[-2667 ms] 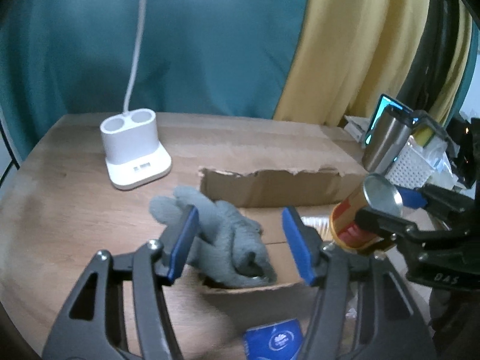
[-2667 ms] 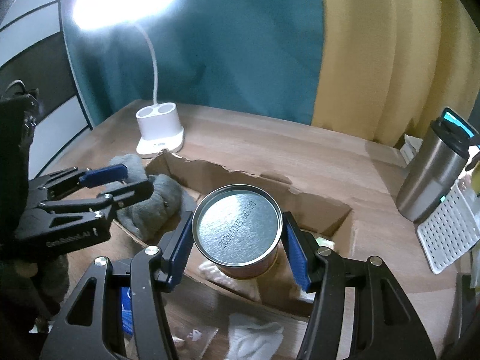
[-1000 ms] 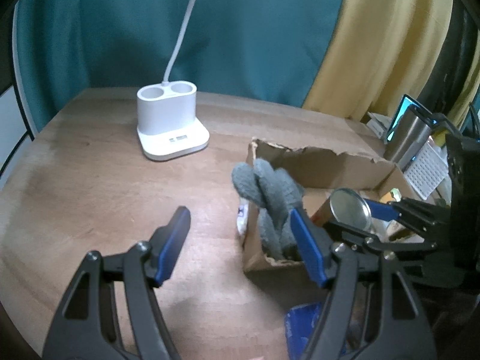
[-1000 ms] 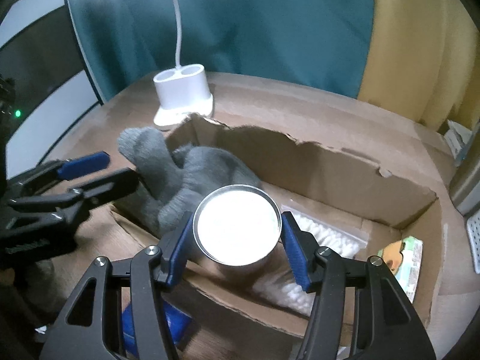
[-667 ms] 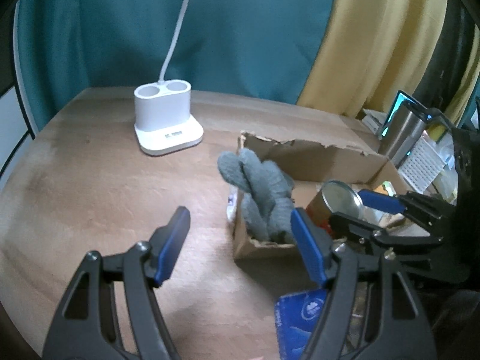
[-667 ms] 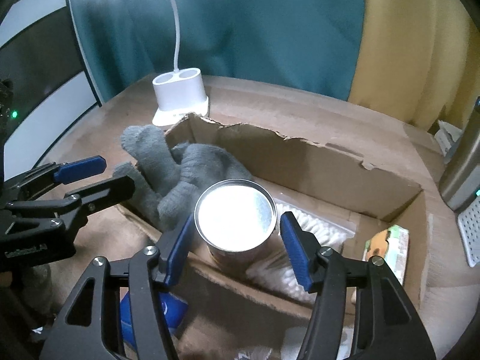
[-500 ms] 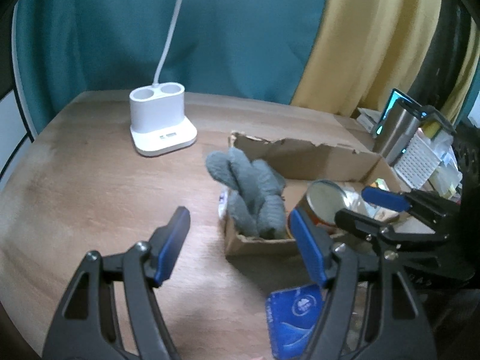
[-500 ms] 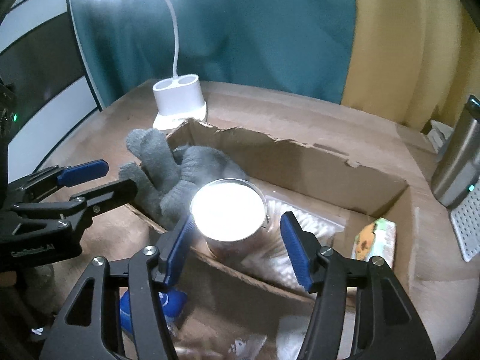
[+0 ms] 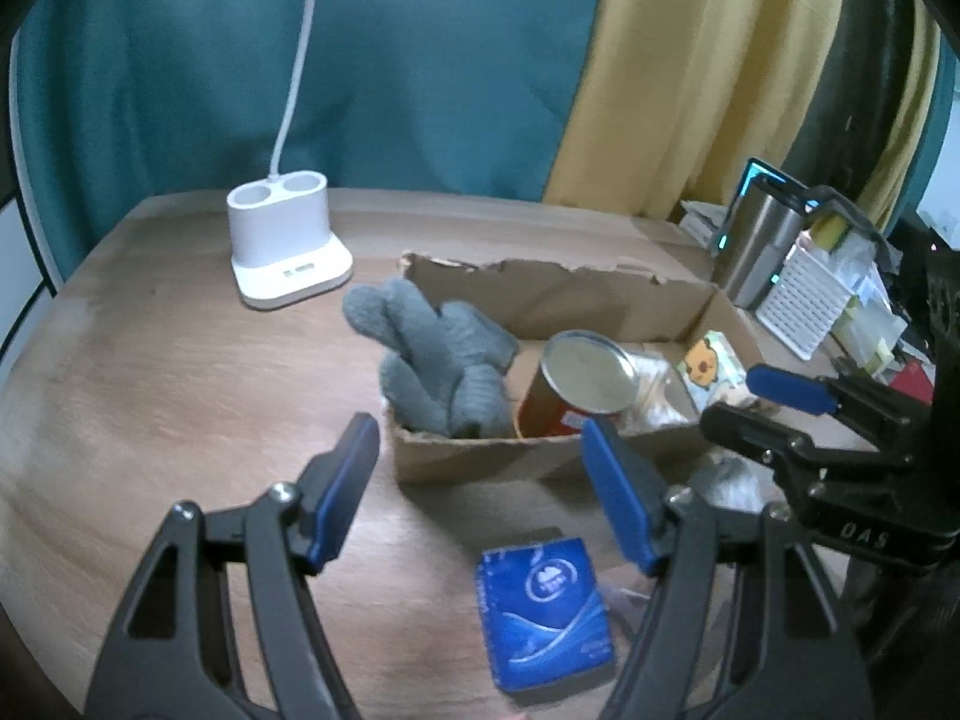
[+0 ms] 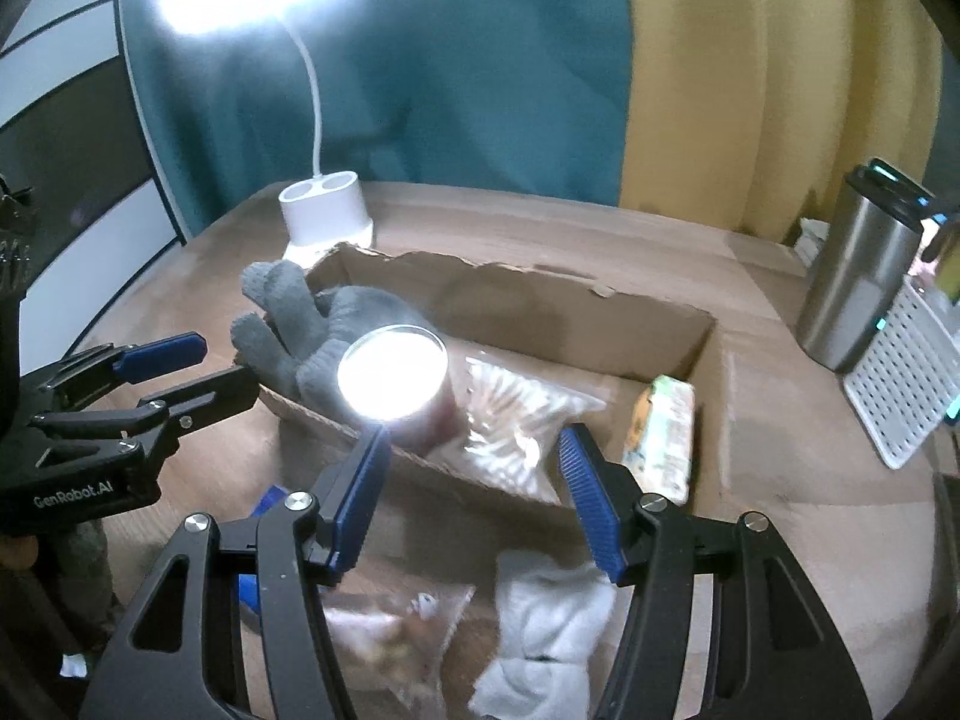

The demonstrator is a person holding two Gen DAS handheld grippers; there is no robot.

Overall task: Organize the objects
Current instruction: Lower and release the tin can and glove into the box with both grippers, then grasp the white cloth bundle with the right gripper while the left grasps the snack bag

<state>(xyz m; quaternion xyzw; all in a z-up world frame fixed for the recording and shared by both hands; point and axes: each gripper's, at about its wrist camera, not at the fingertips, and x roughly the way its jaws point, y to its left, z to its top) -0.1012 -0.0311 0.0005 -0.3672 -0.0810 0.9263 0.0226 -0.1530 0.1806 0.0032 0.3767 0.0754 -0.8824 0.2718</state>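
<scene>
Both grippers empty, jaws spread: left gripper [image 9: 480,480], right gripper [image 10: 474,489] | red metal-lidded can [image 9: 573,387] just released, standing in torn cardboard box [image 9: 540,294] beside grey knit gloves [image 9: 438,363] | next: blue packet [image 9: 543,612] outside.

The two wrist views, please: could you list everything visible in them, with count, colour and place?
Cardboard box: 1, brown, table centre.
Gloves: grey, count unclear, draped over box's left end.
Can: 1, red with silver lid, in box.
Cotton swab bag: 1, clear, in box.
Small packet: 1, green and orange, box's right end.
Blue packet: 1, on table before box.
White cloth: 1, before box.
Lamp base: 1, white, behind box.
Tumbler: 1, steel, right.
Left gripper: black, blue pads, open.
Right gripper: same, open.
</scene>
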